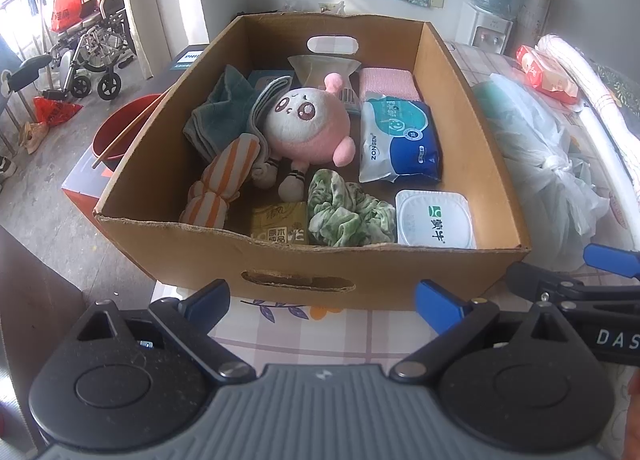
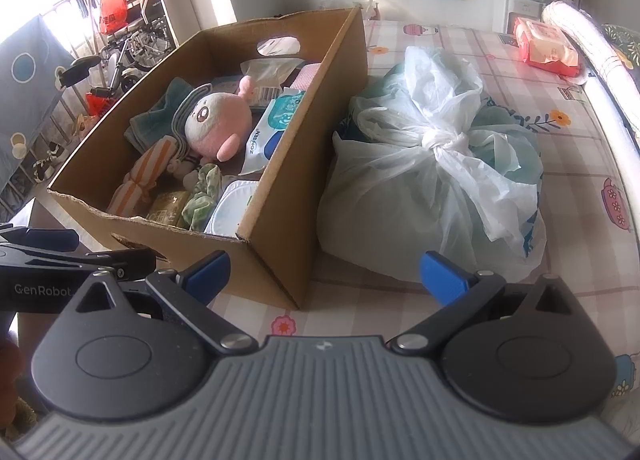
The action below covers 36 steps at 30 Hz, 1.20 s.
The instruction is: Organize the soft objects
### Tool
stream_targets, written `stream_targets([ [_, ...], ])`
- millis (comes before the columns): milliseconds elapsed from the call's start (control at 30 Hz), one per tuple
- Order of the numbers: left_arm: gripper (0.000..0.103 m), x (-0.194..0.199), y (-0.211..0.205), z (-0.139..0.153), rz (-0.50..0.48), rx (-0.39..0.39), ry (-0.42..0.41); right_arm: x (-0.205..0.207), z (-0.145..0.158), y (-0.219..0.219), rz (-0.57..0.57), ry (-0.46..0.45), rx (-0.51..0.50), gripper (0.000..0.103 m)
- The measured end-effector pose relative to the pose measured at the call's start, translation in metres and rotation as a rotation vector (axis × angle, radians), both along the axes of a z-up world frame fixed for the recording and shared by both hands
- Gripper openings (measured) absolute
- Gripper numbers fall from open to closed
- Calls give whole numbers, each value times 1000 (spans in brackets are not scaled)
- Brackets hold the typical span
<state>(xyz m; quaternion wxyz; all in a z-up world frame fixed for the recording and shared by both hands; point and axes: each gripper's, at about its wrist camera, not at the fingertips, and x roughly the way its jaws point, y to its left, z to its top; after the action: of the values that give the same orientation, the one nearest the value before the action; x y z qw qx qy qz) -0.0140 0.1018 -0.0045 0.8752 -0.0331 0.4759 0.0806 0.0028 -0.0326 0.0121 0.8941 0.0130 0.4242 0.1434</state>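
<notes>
Your left gripper [image 1: 324, 306] and right gripper [image 2: 326, 280] both hang released, holding nothing. One brown cardboard box [image 1: 452, 99] holds one pink round plush toy [image 1: 308, 123], two wipe packs and several cloths.

A: What do the two tools look like?

B: The left gripper [image 1: 322, 302] has black hinged arms on round black housings, silver pivot screws, a ribbed grey body behind, and blue fingertips [image 1: 438, 306].

A: And the right gripper [image 2: 326, 274]?

B: Same build. White lettering marks each one's side: "GenRobot", "DAS".
</notes>
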Motion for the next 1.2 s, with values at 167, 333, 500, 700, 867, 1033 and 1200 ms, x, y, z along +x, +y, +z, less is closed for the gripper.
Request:
stream_targets([
  [167,100,0,0,0,1,0,1,0,0,0,0,1,1,102],
  [333,100,-1,0,-1,2,-1,3,0,0,0,0,0,1,102],
  [500,100,-1,0,-1,2,-1,3,0,0,0,-1,1,1,102],
  [700,100,-1,0,-1,2,-1,4,0,0,0,0,1,1,102],
  [867,100,0,0,-1,2,-2,4,0,-1,0,0,2,0,102],
  [1033,100,-2,0,-2,3,0,4,0,-1,0,-1,3,1,102],
  [1200,100,-3,1,-2,3,0,5,0,-1,0,0,2,0,102],
])
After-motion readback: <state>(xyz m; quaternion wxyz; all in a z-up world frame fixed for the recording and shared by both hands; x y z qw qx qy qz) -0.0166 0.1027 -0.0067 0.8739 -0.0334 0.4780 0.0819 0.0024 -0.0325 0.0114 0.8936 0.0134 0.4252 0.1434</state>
